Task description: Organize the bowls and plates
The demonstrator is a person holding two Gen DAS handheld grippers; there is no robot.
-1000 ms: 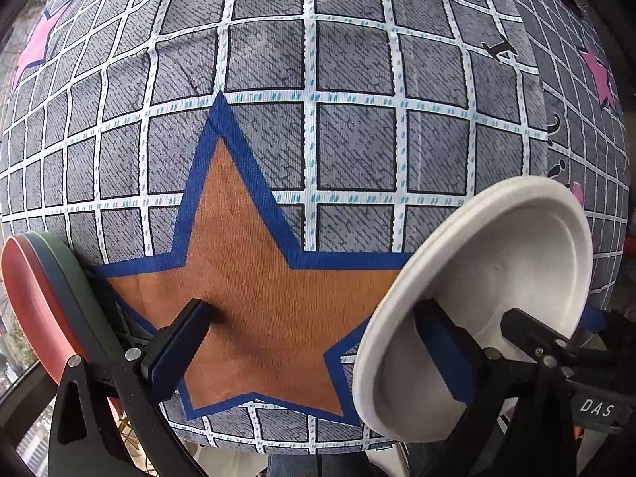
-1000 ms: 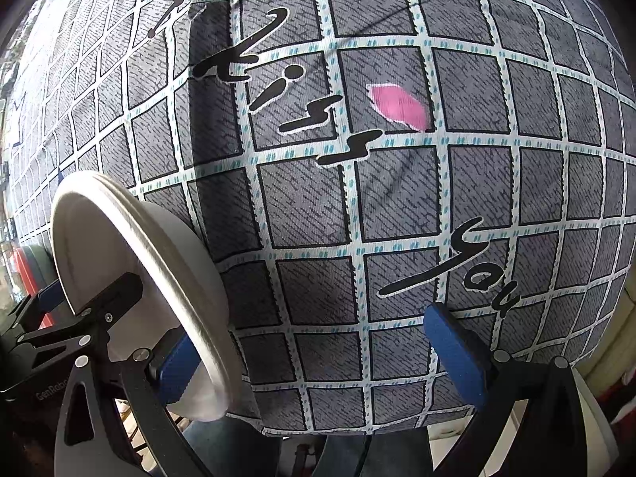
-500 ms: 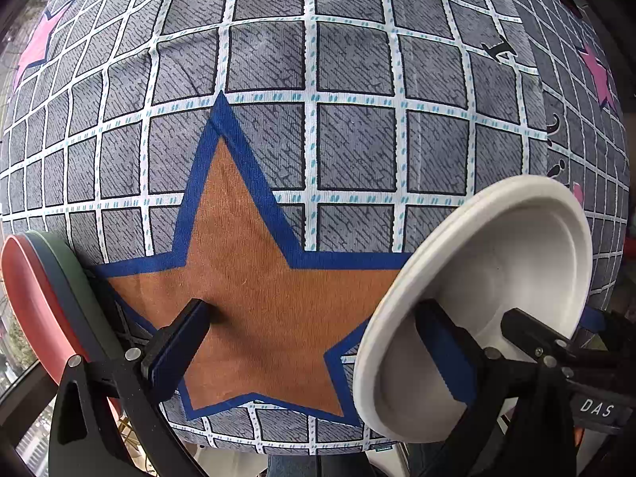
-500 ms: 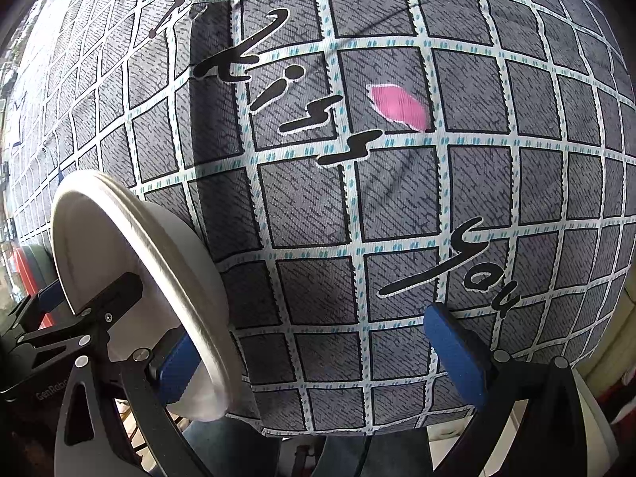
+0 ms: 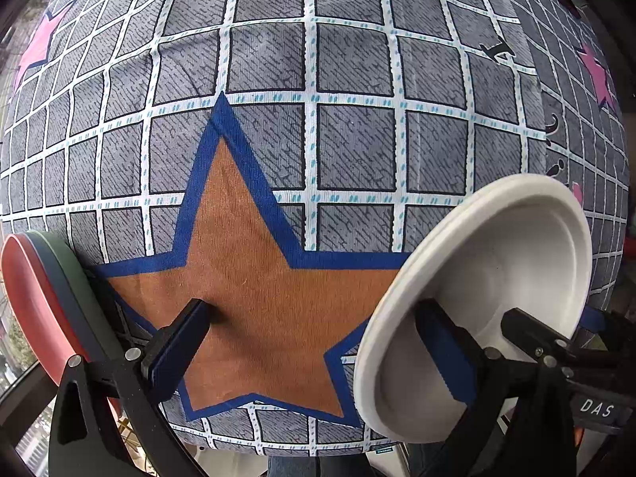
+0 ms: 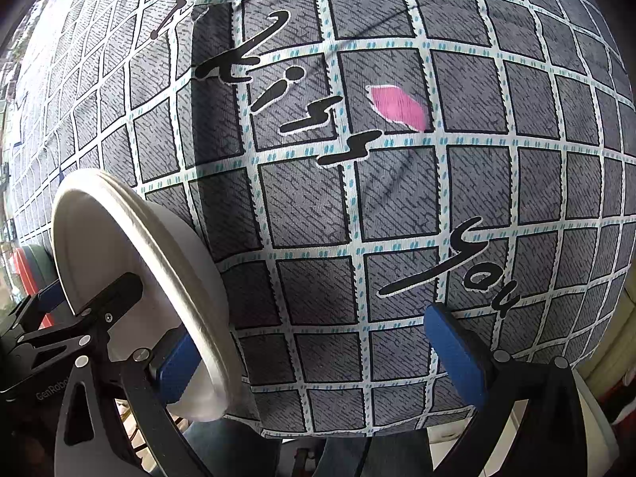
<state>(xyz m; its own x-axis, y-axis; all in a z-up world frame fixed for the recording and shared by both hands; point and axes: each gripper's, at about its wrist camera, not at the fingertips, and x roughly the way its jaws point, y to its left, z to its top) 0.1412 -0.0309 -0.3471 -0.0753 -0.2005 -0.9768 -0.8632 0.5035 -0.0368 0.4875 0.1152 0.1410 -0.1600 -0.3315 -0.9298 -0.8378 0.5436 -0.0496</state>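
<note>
Both pairs of jaws stand wide apart with only cloth between them. The left gripper (image 5: 314, 342) has a white plate (image 5: 512, 274) standing on edge at its right finger, the right gripper (image 6: 318, 353) sees it (image 6: 131, 262) at its left finger. Red and green plates (image 5: 43, 290) stand further left on the checked cloth (image 5: 349, 147).

A bed covered by a grey checked sheet (image 5: 349, 147) fills both views, printed with an orange blue-edged star (image 5: 254, 294), pink stars (image 5: 596, 75) and black lettering (image 6: 302, 107).
</note>
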